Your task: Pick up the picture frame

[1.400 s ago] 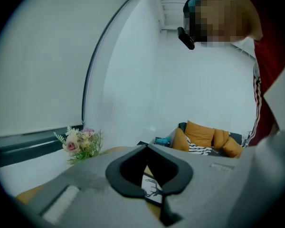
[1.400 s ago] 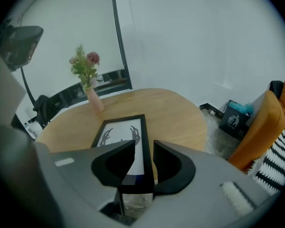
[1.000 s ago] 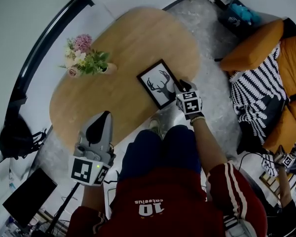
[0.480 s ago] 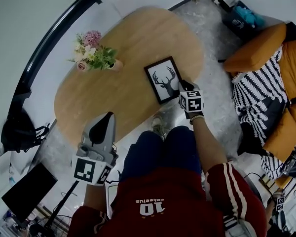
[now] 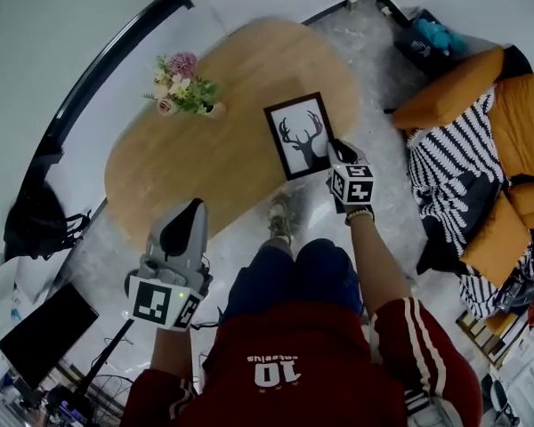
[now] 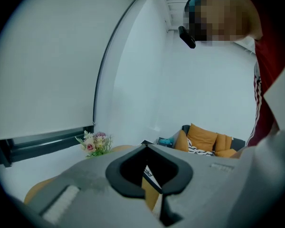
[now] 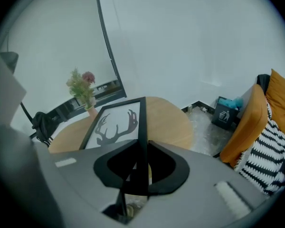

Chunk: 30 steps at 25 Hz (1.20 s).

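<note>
Right tool [image 7: 141,145]: the jaws have just been closing and now pinch the near edge of the picture frame [image 7: 115,123]. The black moulding stands between the pads, with no gap visible on either side.

Change against a second ago, head view: the right tool [image 5: 335,146] sits at the same corner. The picture frame [image 5: 300,136] now shows squarer to the camera, no longer lying skewed on the counter [image 5: 205,172]. In the right gripper view the deer print slants up and away from the wood, so the gripped end is raised. (I cannot tell whether the far edge has left the counter; it overlaps the flowers [image 7: 81,87].)

Reading: the grasp is made and the lift is under way, not finished.

Left tool [image 6: 145,145]: tips pressed together, nothing between them. In the head view it hangs low by the person's knee [image 5: 187,212], well apart from the frame, and it takes no part.

Risk, as a judgement: a one-edge pinch on a flat panel may let the frame swing or slip as it comes clear.
</note>
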Each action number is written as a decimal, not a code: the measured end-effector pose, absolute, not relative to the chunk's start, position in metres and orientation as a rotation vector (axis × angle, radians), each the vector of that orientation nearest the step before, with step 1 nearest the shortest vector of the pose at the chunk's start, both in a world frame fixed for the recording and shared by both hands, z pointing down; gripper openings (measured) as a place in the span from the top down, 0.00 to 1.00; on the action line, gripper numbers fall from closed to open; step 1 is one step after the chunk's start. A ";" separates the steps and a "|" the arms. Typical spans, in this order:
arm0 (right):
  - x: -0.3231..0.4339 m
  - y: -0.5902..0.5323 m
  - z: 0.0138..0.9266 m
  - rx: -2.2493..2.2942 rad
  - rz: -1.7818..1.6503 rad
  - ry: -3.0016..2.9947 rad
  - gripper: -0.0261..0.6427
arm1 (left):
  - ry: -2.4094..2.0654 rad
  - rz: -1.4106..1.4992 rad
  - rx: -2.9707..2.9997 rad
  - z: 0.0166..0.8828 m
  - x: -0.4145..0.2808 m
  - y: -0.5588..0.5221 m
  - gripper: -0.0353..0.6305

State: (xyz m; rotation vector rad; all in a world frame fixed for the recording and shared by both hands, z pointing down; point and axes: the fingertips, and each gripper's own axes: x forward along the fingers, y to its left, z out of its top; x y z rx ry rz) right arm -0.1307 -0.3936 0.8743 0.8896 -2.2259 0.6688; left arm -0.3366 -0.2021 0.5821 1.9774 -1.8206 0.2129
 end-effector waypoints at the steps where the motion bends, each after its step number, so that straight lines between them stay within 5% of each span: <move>1: -0.130 -0.392 0.862 0.888 0.663 -2.232 0.86 | -1.820 0.209 1.979 0.573 -0.335 -0.200 0.94; 30: -0.035 -0.282 0.540 0.974 0.594 -2.587 0.86 | -1.893 0.110 2.211 0.414 -0.245 -0.141 0.94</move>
